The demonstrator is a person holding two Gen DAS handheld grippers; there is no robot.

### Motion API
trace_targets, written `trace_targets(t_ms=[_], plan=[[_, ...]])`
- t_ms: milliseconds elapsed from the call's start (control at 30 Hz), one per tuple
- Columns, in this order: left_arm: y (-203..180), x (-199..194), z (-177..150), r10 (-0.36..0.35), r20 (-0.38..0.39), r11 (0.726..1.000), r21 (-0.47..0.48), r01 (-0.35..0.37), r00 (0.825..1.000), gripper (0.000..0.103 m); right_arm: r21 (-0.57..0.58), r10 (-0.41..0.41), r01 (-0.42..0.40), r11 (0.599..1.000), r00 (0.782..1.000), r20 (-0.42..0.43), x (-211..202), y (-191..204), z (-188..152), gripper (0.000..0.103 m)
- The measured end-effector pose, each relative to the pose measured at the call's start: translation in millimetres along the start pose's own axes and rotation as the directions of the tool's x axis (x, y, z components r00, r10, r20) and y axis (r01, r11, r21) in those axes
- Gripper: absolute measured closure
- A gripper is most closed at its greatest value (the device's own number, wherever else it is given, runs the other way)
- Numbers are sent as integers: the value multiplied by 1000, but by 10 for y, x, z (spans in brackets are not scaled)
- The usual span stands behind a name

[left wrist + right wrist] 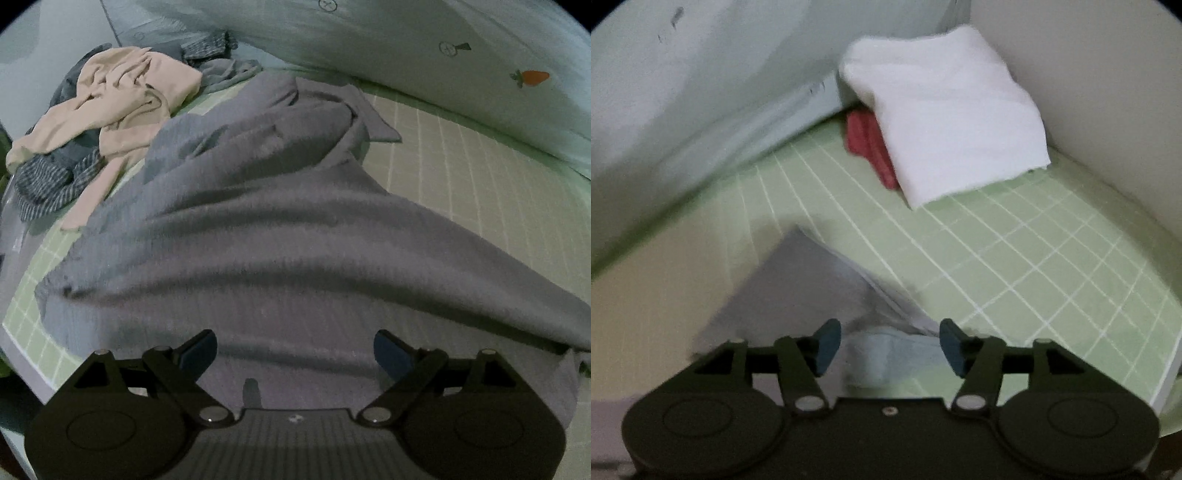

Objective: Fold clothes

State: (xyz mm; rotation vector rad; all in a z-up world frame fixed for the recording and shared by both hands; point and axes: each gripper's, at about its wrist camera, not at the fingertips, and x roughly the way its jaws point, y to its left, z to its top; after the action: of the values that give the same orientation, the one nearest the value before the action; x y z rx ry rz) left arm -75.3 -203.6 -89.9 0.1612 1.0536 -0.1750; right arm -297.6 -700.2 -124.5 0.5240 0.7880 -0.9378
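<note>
Grey garment [280, 221] mid-fold, spread over the mat [1015, 258]. Both grippers, left [295, 354] and right [890, 347], stand apart, empty (2 free). Next: regrasp an edge.

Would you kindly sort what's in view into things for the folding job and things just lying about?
Job:
grey garment
beige garment
striped garment
folded white cloth
red cloth

Lying about:
carrot-print bedding
green grid sheet
</note>
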Motion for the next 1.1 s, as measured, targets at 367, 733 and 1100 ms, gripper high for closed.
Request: trace_targets(t_ms=[367, 733, 1100], plan=[[-220, 68, -132, 34, -43, 997, -66, -37, 999, 11, 237, 49, -17, 971, 991, -128, 118, -261, -101, 34], [-624, 416, 116, 23, -83, 999, 31, -20, 996, 11, 340, 217, -159, 927, 966, -142, 262, -57, -42, 32], [-483, 605, 71, 8, -122, 999, -50, -14, 993, 1, 102, 273, -268, 958, 961, -34, 501, 917, 781, 100]])
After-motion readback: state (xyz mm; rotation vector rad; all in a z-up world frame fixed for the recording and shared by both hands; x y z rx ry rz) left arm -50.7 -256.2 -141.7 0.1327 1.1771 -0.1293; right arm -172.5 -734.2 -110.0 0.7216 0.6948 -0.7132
